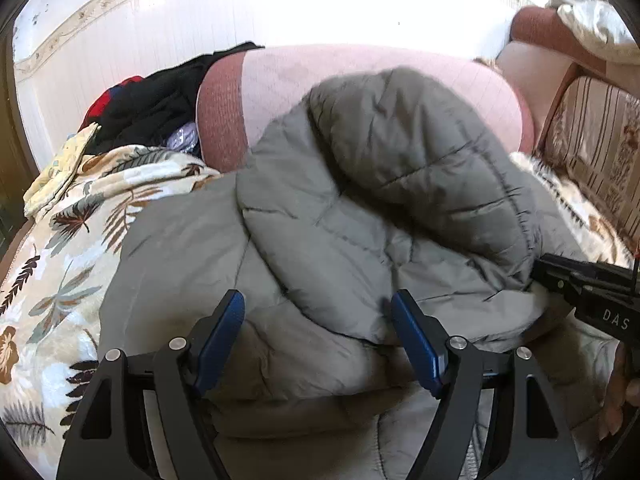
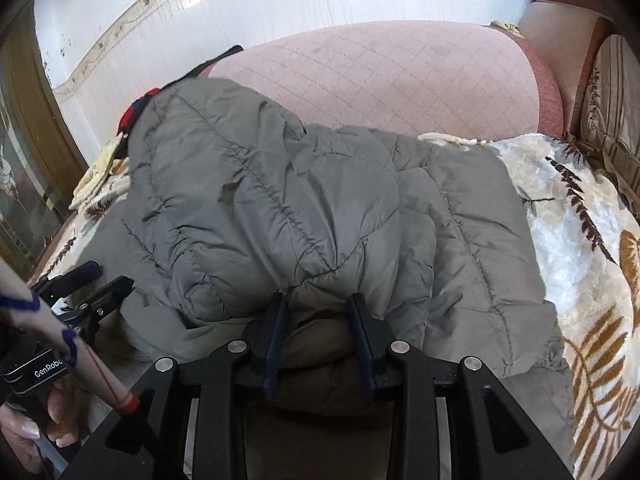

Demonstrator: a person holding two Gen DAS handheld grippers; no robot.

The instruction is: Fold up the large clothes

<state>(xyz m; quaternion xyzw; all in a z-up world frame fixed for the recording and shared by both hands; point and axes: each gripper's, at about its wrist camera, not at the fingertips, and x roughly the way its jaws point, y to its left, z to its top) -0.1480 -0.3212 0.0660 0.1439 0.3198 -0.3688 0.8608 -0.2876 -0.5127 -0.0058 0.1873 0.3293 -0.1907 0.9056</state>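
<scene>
A grey quilted puffer jacket (image 1: 328,216) lies spread on a leaf-patterned blanket (image 1: 60,248) on a sofa. My left gripper (image 1: 318,308) is open just above the jacket's near part, with fabric under its blue pads and nothing pinched. It also shows at the left edge of the right wrist view as the left gripper (image 2: 104,276). My right gripper (image 2: 318,304) is shut on the cuff end of the jacket sleeve (image 2: 240,200), which arches up and over the jacket's body. From the left wrist view, the right gripper (image 1: 538,276) meets that cuff at the right edge.
A pink quilted cushion (image 2: 400,76) stands behind the jacket. At the far left sits a pile of black and red clothes (image 1: 152,104), and at the right a striped armrest cushion (image 1: 592,148). A person's hand (image 2: 28,428) holds the left gripper's handle. The blanket (image 2: 580,240) lies bare to the right.
</scene>
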